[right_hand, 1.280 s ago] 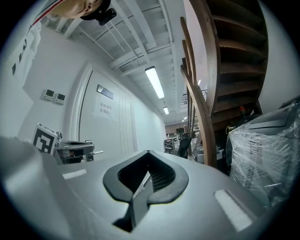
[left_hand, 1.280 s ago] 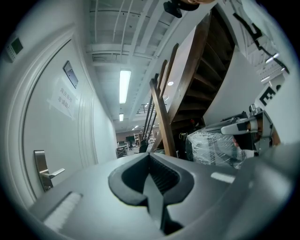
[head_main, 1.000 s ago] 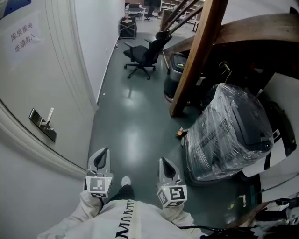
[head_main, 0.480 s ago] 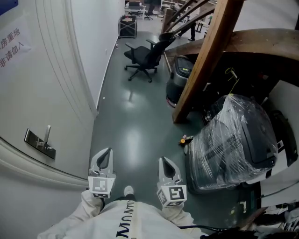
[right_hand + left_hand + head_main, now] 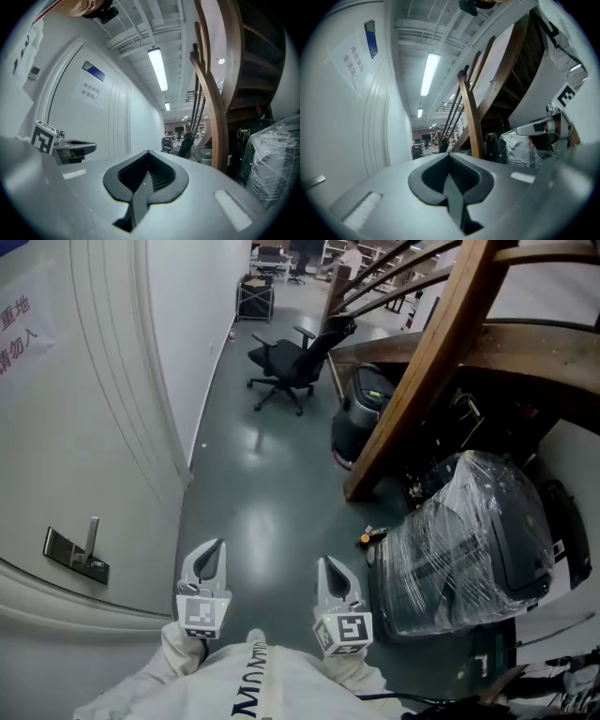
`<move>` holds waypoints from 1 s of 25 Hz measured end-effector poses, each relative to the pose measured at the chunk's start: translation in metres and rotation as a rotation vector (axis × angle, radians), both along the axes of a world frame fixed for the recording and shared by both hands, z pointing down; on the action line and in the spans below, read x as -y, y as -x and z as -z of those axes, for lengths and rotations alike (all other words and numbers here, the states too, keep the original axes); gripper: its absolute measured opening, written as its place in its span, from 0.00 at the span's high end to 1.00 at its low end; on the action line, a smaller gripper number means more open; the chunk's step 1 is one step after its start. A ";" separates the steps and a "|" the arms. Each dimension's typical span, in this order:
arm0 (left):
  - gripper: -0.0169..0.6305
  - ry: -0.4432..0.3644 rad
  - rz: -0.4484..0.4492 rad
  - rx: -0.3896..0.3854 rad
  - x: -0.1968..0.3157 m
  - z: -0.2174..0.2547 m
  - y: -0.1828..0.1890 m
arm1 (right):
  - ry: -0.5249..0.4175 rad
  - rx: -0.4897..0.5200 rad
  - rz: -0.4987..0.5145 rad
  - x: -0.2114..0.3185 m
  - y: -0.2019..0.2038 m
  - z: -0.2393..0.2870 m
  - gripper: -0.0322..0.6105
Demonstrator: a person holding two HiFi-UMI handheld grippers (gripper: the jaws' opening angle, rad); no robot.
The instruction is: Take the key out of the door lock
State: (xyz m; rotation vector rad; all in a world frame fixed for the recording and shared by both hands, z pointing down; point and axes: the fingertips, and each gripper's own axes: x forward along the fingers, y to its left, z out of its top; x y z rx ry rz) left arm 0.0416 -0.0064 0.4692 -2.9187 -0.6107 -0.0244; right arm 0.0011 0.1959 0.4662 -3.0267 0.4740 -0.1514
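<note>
Door handle [image 5: 77,553] nearer level left tongs [image 5: 210,553]

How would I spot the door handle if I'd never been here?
Find the big white door filling the left side of the head view. Near its lower edge in that view sits a dark rectangular metal plate with a silver lever handle. It is the only metal thing on that door; the white paper sign is higher up.

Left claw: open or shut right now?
Shut. Left claw: jaws meet along one seam in the left gripper view, nothing between them.
</note>
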 end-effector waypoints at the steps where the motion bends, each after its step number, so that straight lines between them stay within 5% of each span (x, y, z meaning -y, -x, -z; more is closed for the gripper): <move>1: 0.97 0.002 0.000 -0.001 0.001 0.000 -0.004 | 0.002 0.001 -0.002 0.001 -0.003 0.000 0.95; 14: 0.97 0.017 0.036 0.009 0.004 -0.007 -0.034 | 0.009 0.024 0.028 0.003 -0.039 -0.008 0.95; 25: 0.97 -0.015 0.072 0.014 -0.020 -0.012 -0.109 | -0.017 0.018 0.064 -0.019 -0.129 -0.015 0.95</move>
